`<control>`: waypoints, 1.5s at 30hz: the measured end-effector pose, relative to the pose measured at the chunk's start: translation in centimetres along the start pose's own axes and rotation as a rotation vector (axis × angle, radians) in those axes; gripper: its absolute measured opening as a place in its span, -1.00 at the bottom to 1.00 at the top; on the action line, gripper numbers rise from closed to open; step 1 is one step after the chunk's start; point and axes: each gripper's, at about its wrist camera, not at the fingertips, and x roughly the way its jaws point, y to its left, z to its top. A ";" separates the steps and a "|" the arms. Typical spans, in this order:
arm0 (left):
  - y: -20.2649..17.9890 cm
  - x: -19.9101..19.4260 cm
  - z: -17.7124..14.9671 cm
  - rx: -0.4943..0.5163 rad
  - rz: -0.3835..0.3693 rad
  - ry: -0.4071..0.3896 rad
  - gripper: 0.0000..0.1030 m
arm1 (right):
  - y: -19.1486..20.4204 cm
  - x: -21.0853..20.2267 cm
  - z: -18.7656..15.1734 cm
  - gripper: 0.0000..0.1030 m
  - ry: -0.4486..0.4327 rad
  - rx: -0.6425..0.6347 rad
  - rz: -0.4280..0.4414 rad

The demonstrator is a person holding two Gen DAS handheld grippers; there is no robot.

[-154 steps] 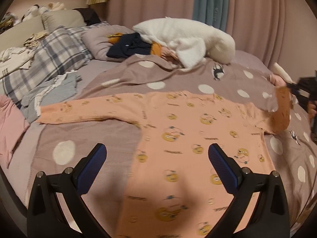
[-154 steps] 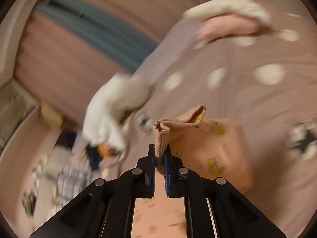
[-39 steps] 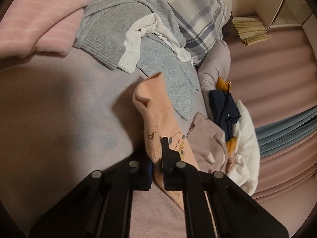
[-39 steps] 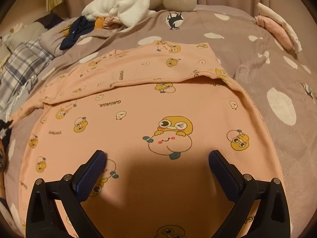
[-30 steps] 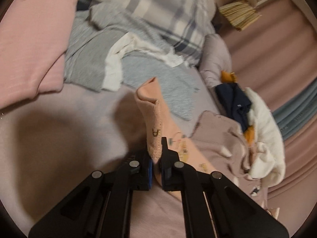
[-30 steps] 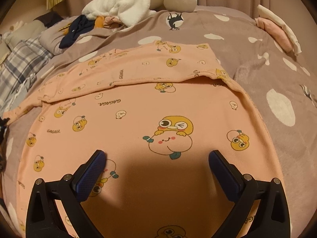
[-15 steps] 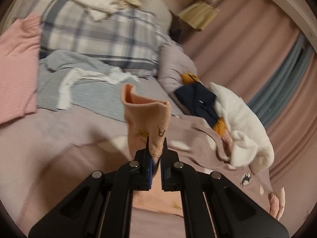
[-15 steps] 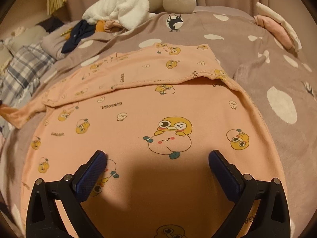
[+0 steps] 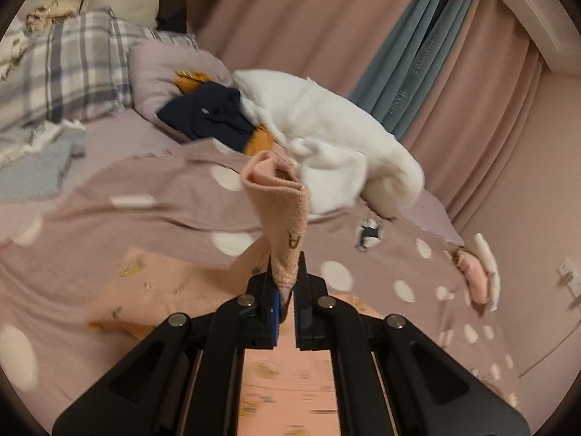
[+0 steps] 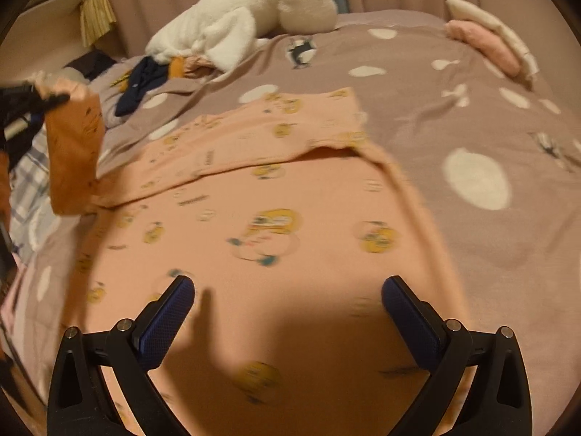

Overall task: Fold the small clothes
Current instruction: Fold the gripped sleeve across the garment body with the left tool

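Lifting peach sleeve cuff (image 9: 281, 196) higher than before, left gripper (image 9: 284, 299) jaws clamped on it, right gripper (image 10: 288, 299) jaws wide, empty.

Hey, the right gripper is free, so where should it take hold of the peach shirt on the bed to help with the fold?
Probably the shirt's right side edge, coming in from the bedspread side. That edge lies as a raised ridge with bare cover beside it, so a finger could slip under. The right gripper hovers open over the flat body, which offers nothing to pinch. The left gripper already holds the sleeve cuff.
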 end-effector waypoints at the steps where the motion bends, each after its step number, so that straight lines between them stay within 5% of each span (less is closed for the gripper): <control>1: -1.1 0.5 -0.4 0.002 0.007 0.010 -0.94 | -0.5 -0.2 -0.2 1.00 0.004 -0.010 -0.007; 8: -8.4 5.3 -5.4 0.041 -0.051 0.130 -0.94 | -4.7 -1.7 -0.5 1.00 0.018 -0.033 0.004; 13: -11.9 7.9 -8.9 0.060 -0.069 0.202 -0.94 | -9.0 -2.5 0.1 1.00 -0.013 0.065 -0.081; 18: -15.4 9.3 -11.7 0.041 -0.130 0.239 -0.94 | -13.1 -2.5 0.2 1.00 -0.022 0.229 -0.025; 30: -18.4 11.6 -15.4 0.112 -0.187 0.353 -0.85 | -12.9 -3.0 -0.4 1.00 -0.019 0.169 0.022; 40: -20.2 8.9 -15.8 0.178 -0.284 0.383 0.22 | -13.7 -3.2 -0.5 1.00 -0.025 0.196 0.068; 42: -20.1 7.3 -15.2 0.198 -0.289 0.341 0.41 | -13.7 -3.2 -0.5 1.00 -0.025 0.194 0.080; 45: -19.4 4.3 -14.5 0.269 -0.192 0.224 0.88 | -13.6 -3.3 -0.6 1.00 -0.024 0.186 0.085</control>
